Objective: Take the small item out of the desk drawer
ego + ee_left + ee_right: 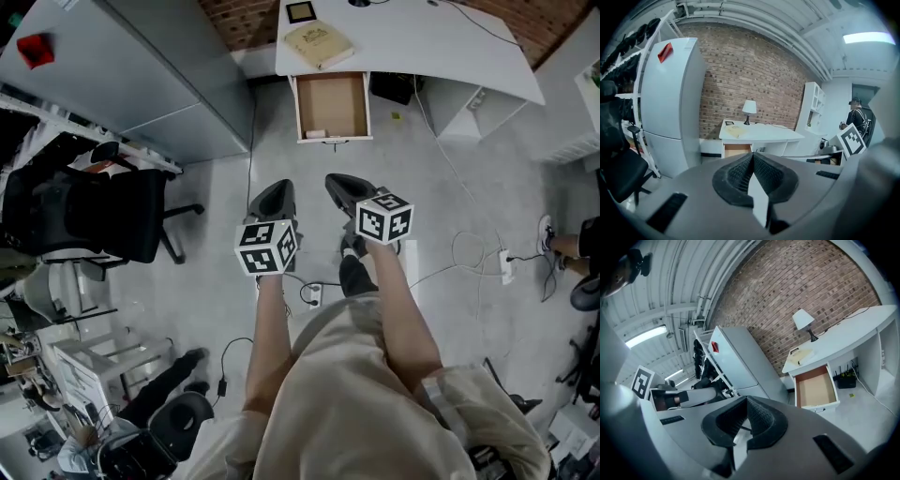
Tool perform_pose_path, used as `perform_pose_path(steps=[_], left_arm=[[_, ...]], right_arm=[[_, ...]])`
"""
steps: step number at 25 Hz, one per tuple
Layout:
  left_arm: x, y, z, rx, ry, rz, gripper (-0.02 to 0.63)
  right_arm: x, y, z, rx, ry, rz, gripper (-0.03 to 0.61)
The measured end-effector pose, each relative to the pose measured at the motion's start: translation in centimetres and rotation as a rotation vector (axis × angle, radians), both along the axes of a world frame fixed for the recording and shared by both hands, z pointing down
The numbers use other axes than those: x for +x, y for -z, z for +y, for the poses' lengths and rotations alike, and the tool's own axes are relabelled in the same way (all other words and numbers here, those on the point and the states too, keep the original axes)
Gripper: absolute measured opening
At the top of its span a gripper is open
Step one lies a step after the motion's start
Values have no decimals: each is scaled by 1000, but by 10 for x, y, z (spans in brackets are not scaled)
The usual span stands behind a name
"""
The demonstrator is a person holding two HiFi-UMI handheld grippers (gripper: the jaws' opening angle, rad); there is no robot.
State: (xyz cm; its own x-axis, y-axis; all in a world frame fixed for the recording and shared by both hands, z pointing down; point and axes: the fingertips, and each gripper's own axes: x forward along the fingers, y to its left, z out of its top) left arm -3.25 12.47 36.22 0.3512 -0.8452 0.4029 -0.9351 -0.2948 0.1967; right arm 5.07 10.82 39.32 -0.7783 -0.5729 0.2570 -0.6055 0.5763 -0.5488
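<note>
Both grippers are hanging over the floor, well apart from the desk (412, 42): the left gripper (277, 190) and the right gripper (337, 184) are each showing jaws pressed together with nothing between them. I am looking at the drawer (333, 103), which is standing pulled out, and the small item (316, 134), a pale piece, is lying in its near left corner against the front wall. To do this approach well, I am planning to lead with one gripper only, open its jaws before reaching the drawer rim, and come down from above, since the front wall is crowding the item.
</note>
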Motion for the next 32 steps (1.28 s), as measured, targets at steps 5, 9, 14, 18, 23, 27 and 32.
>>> perform_pose_path(steps=[5, 9, 14, 18, 23, 27, 32], left_arm=[[15, -19, -69, -41, 9, 16, 15], [21, -31, -111, -65, 42, 37, 15], [23, -39, -128, -71, 50, 30, 15], [18, -44, -135, -88, 47, -3, 15], [15, -39, -144, -84, 59, 2, 15], [15, -38, -155, -69, 61, -1, 15], [7, -48, -168, -85, 46, -7, 15]], right_arm=[[1, -22, -51, -10, 126, 65, 23], [9, -38, -87, -37, 192, 92, 23], [13, -59, -117, -107, 211, 73, 23], [5, -65, -125, -126, 237, 58, 23], [3, -64, -129, -81, 280, 147, 23], [6, -63, -143, -46, 270, 181, 23], [5, -64, -161, -42, 247, 193, 23]])
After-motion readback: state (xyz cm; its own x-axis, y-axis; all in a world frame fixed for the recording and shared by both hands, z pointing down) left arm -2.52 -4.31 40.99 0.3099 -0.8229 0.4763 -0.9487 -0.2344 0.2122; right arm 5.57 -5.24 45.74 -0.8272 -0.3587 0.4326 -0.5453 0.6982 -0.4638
